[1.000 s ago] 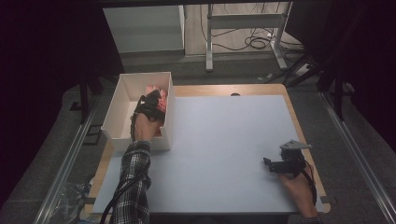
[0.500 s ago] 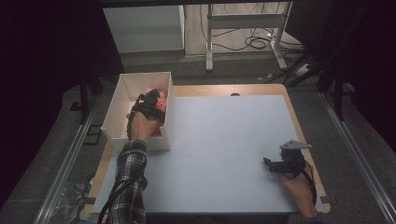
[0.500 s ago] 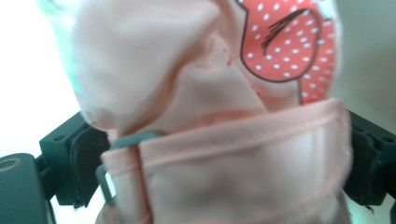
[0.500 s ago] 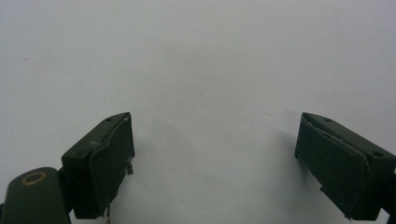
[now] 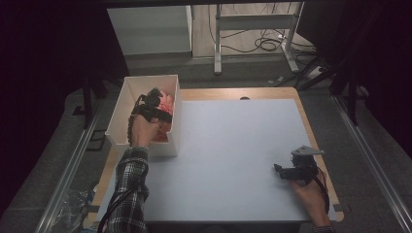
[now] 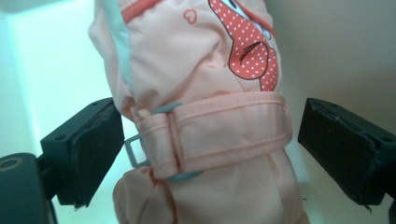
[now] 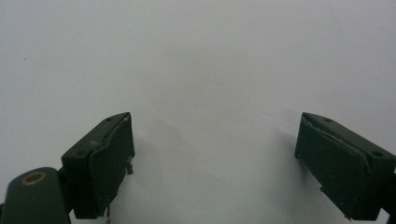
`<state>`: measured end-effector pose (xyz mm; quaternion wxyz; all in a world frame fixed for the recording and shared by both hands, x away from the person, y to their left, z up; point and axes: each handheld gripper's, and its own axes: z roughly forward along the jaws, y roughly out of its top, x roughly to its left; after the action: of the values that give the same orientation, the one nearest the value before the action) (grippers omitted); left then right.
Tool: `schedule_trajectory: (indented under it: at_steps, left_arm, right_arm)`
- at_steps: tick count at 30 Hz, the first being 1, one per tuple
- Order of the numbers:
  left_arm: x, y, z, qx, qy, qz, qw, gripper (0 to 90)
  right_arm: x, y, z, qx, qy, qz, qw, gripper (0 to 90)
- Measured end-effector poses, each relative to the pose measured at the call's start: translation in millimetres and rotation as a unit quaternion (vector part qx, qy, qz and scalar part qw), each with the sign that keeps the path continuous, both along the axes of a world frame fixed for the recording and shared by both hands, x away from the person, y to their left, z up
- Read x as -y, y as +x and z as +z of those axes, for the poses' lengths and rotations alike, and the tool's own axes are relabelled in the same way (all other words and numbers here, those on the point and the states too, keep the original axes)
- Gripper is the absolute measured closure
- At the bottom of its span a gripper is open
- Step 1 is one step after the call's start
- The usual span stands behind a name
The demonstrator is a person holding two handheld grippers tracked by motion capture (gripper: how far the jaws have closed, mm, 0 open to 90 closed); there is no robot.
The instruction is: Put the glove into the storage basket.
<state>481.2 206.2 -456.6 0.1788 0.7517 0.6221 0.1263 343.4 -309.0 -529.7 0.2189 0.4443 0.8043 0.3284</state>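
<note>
- Progress is judged to be early: the pink mitten (image 6: pixel 201 116) is seen inside the white box (image 5: pixel 127 104) at the counter's far left corner, and it has not yet been lifted out.
- The left gripper (image 5: pixel 154 99) is held down into the box, with its jaws spread apart on either side of the mitten.
- In the left gripper view, both black pads (image 6: pixel 95 149) are seen standing clear of the fabric; no clamping on the mitten is shown.
- The jaws are lined up at the level of the wrist strap (image 6: pixel 224 135), so a grasp across the strap is judged to be the step in hand.
- Closing, lifting and carrying out of the box are judged to be left to do.
- The mitten's long axis is seen running up and down the left gripper view, between the jaws, with the printed dotted patch (image 6: pixel 247 46) toward the top and the strap band across it.
- Which end is the cuff cannot be told for certain.
- The right gripper (image 5: pixel 284 171) is rested low over the grey counter (image 5: pixel 233 145) near its right front corner, well apart from the box.
- Its jaws are held wide apart with nothing between them.
</note>
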Motion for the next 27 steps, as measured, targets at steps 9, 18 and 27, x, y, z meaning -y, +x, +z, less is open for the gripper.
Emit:
schedule_trajectory:
  at_steps: [9, 18, 27]
  left_arm:
    - [-5.7, -6.9, 11.0, 0.022, -0.006, -0.002, 0.9997, 7.4]
    - [-12.4, -17.4, 24.9, 0.056, -0.014, -0.006, 0.9983, 7.4]
    - [-14.6, -29.8, 37.0, 0.087, -0.032, -0.019, 0.9955, 5.6]
  right_arm:
    - [0.0, -0.1, 0.0, 0.0, 0.0, 0.0, 1.0, 12.0]
    - [-0.1, -0.1, 0.0, 0.0, 0.0, 0.0, 1.0, 12.0]
    - [-0.1, -0.2, 0.0, 0.001, 0.0, 0.0, 1.0, 12.0]
